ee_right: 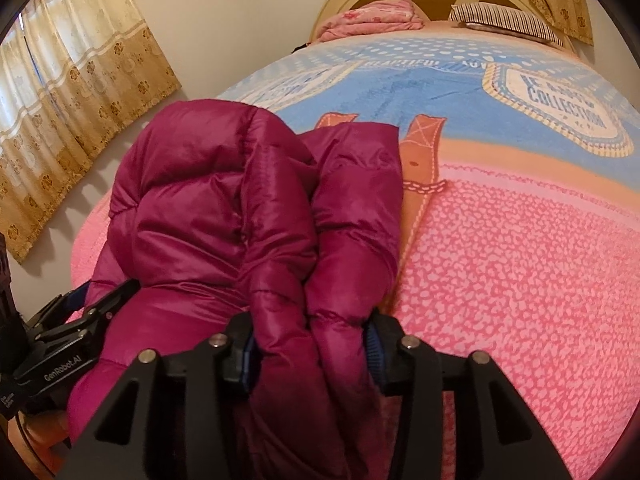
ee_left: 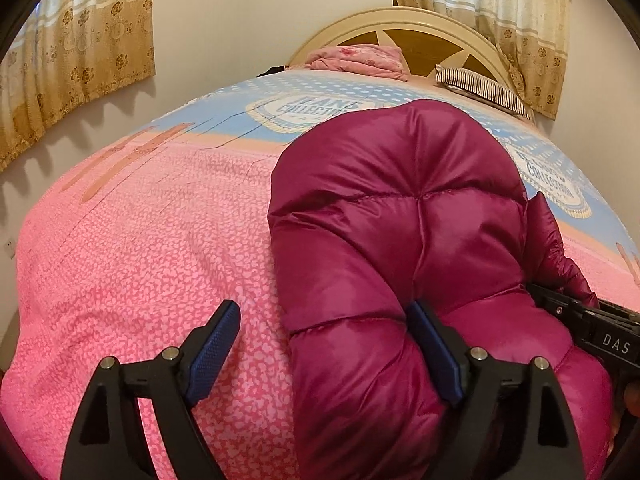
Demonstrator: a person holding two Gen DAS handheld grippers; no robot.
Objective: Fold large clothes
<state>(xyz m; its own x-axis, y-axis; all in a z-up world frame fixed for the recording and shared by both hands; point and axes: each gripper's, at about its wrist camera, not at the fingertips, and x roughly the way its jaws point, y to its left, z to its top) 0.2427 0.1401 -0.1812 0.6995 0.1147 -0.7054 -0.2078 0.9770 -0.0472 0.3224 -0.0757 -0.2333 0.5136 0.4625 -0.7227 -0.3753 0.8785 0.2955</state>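
1. The left gripper stands wide open, low over the near left edge of the jacket. Its right finger rests against the puffy fabric; its left finger is over bare bedspread. Nothing is pinched between the pads.
2. The right gripper has a thick fold of the jacket bunched between its fingers, at the jacket's near right edge. The fabric fills the gap and hides most of both pads, so whether they press on it or merely stand around it cannot be told.
3. The jacket is a magenta quilted one, lying folded in a long, plump bundle on the near, pink part of the bedspread, running away from the grippers toward the blue part.
4. Farther off, at the head of the bed, a folded pink blanket and a striped pillow lie before the cream headboard.
5. Patterned curtains hang on the walls to either side.
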